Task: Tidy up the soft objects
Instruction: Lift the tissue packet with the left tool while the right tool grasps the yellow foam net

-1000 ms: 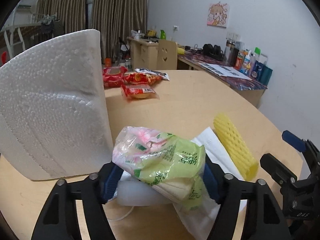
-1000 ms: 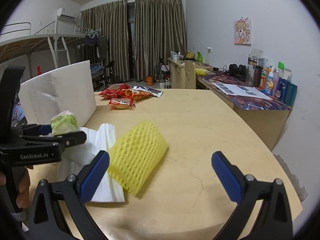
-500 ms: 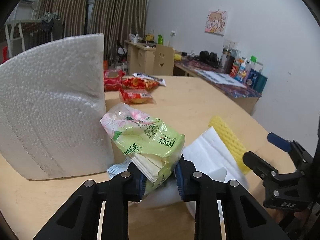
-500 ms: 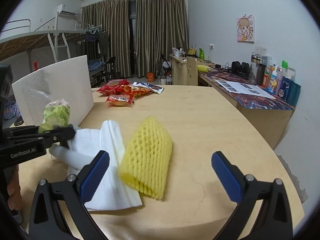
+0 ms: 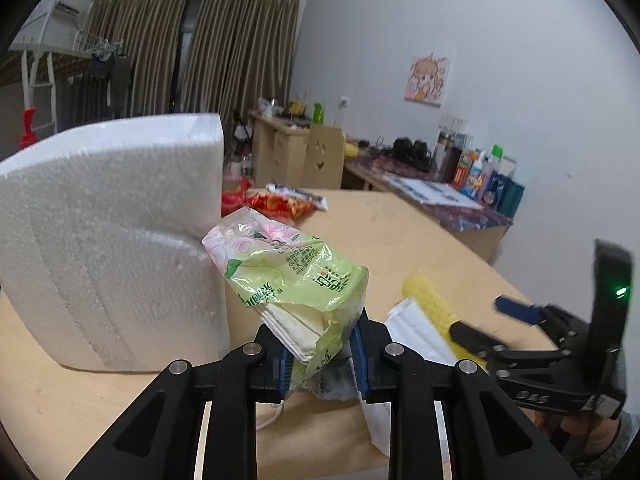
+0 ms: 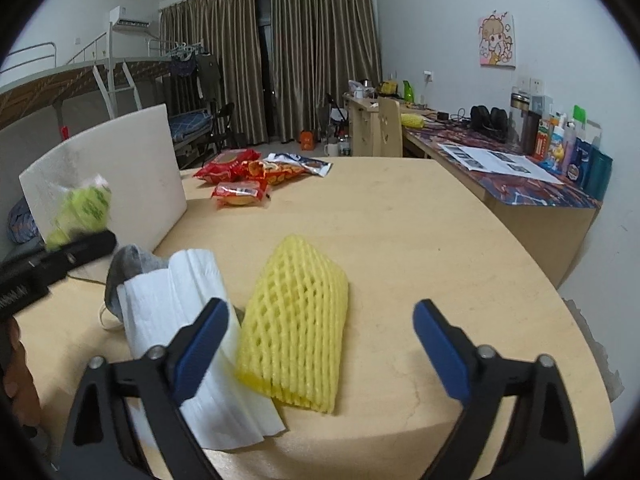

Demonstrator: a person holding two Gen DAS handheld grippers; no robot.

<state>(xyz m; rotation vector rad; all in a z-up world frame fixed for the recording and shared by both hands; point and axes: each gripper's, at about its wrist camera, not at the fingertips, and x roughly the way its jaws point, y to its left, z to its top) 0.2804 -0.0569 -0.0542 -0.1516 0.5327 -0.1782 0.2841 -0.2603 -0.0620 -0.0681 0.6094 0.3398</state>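
My left tool is clamped tight on the lower end of the green tissue pack, its 2 blue pads pressed into the plastic wrap, and I have the pack lifted clear of the bench. Taking the white foam block as my landmark, the pack hangs just beside its right edge, tilted, with its pink flowered end close against that corner. My right tool is spread wide and holds nothing; it hovers low over the bench, well to the right of the foam block. The yellow foam net lies flat between its fingers, and the folded white tissue sheet lies touching the net on the side nearer the block. A grey cloth pokes out from under that sheet. Red snack bags lie beyond the block's far end.
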